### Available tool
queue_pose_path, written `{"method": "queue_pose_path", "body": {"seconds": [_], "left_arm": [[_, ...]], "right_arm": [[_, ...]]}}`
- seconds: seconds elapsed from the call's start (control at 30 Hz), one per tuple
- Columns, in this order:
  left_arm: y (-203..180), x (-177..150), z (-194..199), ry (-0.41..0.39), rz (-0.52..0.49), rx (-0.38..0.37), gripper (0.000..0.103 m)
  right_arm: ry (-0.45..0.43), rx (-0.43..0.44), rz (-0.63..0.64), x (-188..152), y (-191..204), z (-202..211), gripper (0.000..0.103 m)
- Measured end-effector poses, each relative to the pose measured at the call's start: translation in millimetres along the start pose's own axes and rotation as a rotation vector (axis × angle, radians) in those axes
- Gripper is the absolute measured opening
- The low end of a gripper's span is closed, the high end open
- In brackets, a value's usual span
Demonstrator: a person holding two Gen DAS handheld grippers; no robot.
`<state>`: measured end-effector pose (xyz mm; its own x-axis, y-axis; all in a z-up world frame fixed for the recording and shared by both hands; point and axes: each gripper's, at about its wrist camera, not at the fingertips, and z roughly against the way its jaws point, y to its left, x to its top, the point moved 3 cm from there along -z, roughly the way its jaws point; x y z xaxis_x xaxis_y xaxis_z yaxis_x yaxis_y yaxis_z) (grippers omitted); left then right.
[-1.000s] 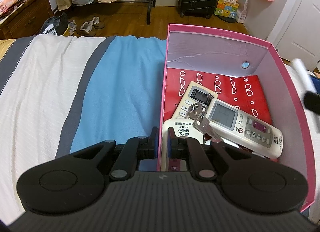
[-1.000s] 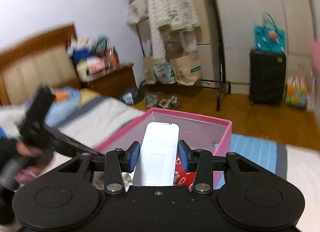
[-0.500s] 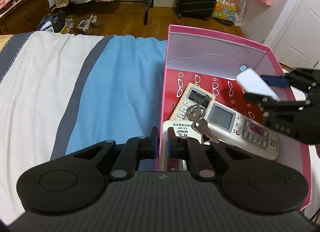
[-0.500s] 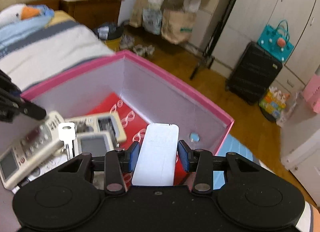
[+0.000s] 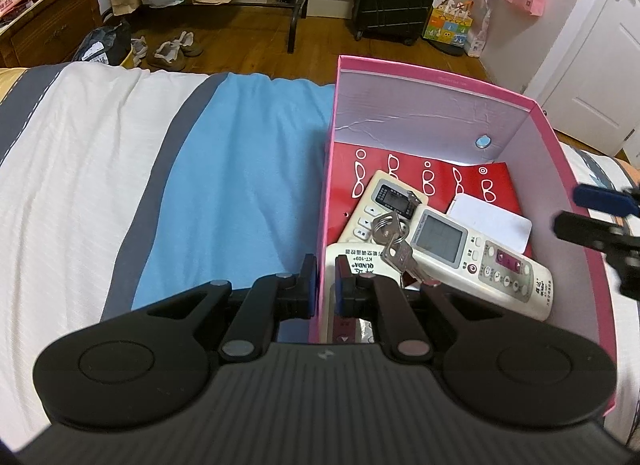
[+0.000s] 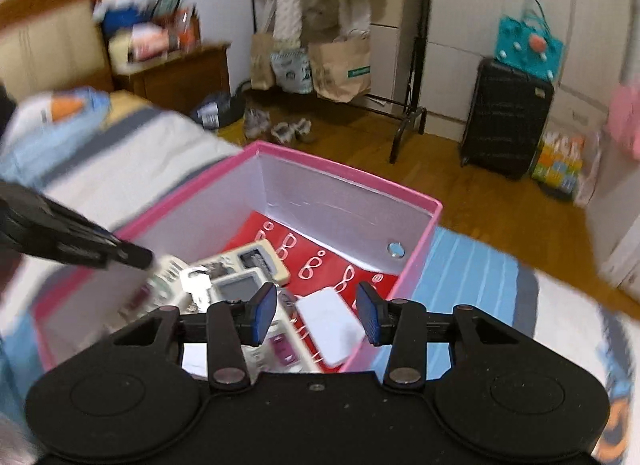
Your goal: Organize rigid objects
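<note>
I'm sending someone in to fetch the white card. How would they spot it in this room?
Find the pink box on the striped bed. On its red floor, by the right wall, lies the white card, beside the remotes and keys. It alone is flat, blank and buttonless.

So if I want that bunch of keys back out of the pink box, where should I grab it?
Probably the key ring: it sits on top of the remotes, raised and unobstructed. Come straight down from above, since the pink box walls block side approaches, and close one finger through the loop. The flat key blades lie flush and would be harder to pinch.
</note>
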<state>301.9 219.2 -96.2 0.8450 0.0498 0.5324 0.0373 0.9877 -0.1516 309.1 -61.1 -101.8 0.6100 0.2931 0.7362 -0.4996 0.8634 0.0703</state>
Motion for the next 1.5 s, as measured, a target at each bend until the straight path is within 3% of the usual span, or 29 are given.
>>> {"method": "queue_pose_path", "body": {"seconds": [0.13,0.23,0.33,0.47,0.67,0.9,1.03,1.13,1.23,1.37,1.5], "left_arm": [[-1,-1,0,0.001,-0.002,0.007,0.007],[-2,-1,1,0.0,0.001,0.01,0.007],[-1,0,5,-0.002,0.019,0.025,0.007],[0,2,33,-0.04,0.062,0.026,0.008],[-16,7,85,-0.144,0.026,0.08,0.008],[-59,-12,120,-0.167,-0.037,0.107,0.01],[-96,-27,143,-0.176,-0.113,0.067,0.011],[-122,-41,161,-0.2,-0.17,0.06,0.019],[-142,-58,172,-0.21,-0.202,0.037,0.038],[-160,-78,179,-0.206,-0.211,0.076,0.041],[-168,-94,184,-0.19,-0.168,0.054,0.044]], "right_arm": [[-0.009,0.011,-0.029,-8,1,18,0.048],[-0.004,0.076,-0.063,-11,7,32,0.049],[0.002,0.067,-0.064,-15,14,43,0.049],[-0.005,0.063,-0.067,-26,18,62,0.049],[-0.029,0.039,-0.061,-36,19,94,0.05],[-0.059,-0.008,-0.055,-41,13,134,0.052],[-0.082,-0.025,-0.053,-44,10,158,0.054],[-0.096,-0.07,-0.047,-51,6,173,0.056],[-0.142,-0.133,-0.034,-59,-1,187,0.06],[-0.163,-0.173,-0.066,-72,-12,198,0.06],[-0.155,-0.168,-0.113,-85,-22,207,0.06]]}}
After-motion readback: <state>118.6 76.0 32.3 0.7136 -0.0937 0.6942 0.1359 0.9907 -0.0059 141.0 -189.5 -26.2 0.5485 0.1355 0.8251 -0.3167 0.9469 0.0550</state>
